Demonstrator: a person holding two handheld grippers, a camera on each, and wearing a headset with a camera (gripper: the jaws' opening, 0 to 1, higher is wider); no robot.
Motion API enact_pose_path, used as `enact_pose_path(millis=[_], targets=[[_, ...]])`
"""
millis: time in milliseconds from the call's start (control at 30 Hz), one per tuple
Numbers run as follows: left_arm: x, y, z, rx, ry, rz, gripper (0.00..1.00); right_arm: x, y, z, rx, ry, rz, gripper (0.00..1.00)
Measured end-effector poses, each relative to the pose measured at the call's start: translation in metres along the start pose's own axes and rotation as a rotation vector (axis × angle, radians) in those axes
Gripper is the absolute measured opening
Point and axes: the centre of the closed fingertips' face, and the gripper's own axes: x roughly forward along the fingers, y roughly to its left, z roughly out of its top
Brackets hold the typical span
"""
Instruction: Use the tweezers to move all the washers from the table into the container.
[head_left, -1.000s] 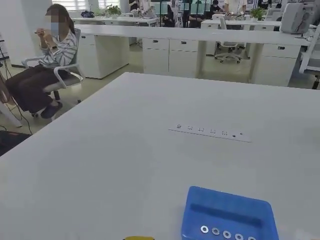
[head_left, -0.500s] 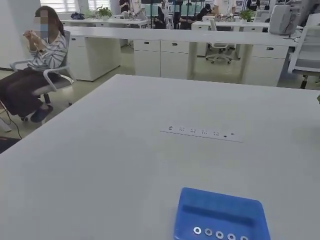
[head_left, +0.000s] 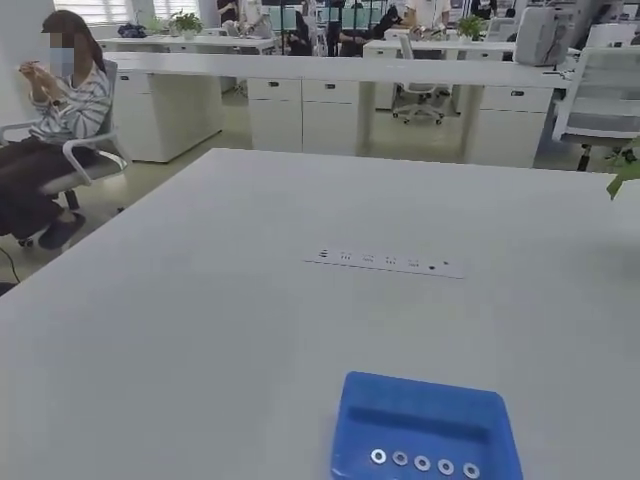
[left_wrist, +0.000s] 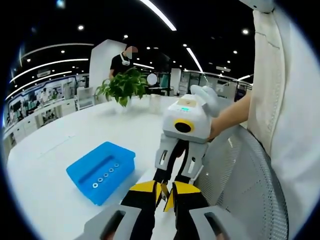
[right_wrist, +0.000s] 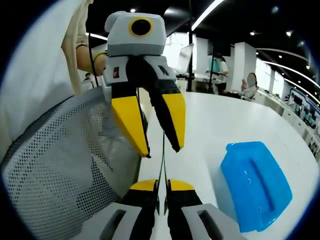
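Blue plastic container (head_left: 420, 383) sits low in the head view on the white counter (head_left: 200, 330), five washers (head_left: 422, 463) lined up inside it. Along the left gripper view, the left claw (left_wrist: 164, 197) stands slightly parted, the container ahead to its left. Across the right gripper view, the right claw (right_wrist: 161, 192) pinches narrow on thin tweezers (right_wrist: 163, 150), the container lying at its right.

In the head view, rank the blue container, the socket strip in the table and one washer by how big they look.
1. blue container, though nearest the camera and cut off below.
2. socket strip, almost as long but much thinner.
3. washer, smallest by far.
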Motion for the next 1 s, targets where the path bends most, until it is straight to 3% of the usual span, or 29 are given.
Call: enact_pose_path(millis=[267, 567, 667, 700, 867, 1000], targets=[[-0.001, 0.0, -0.002, 0.016, 0.01, -0.02, 0.0, -0.002, 0.001, -0.001, -0.016, 0.012, 0.002, 0.04], [0.0, 0.0, -0.005, 0.064, 0.052, -0.033, 0.0, -0.004, -0.001, -0.006, -0.024, 0.034, -0.002, 0.04], [-0.001, 0.007, -0.011, 0.133, 0.105, 0.001, 0.0, -0.005, -0.004, -0.008, -0.025, 0.046, -0.015, 0.04], [0.0, 0.001, -0.016, 0.143, 0.134, -0.032, 0.0, -0.006, -0.005, -0.01, -0.027, 0.053, -0.02, 0.04], [0.004, -0.001, -0.024, 0.21, 0.186, -0.05, 0.0, -0.008, -0.005, -0.016, -0.038, 0.081, -0.018, 0.05], [0.006, -0.001, -0.032, 0.219, 0.233, -0.07, 0.0, -0.006, -0.002, -0.021, -0.043, 0.109, -0.013, 0.05]])
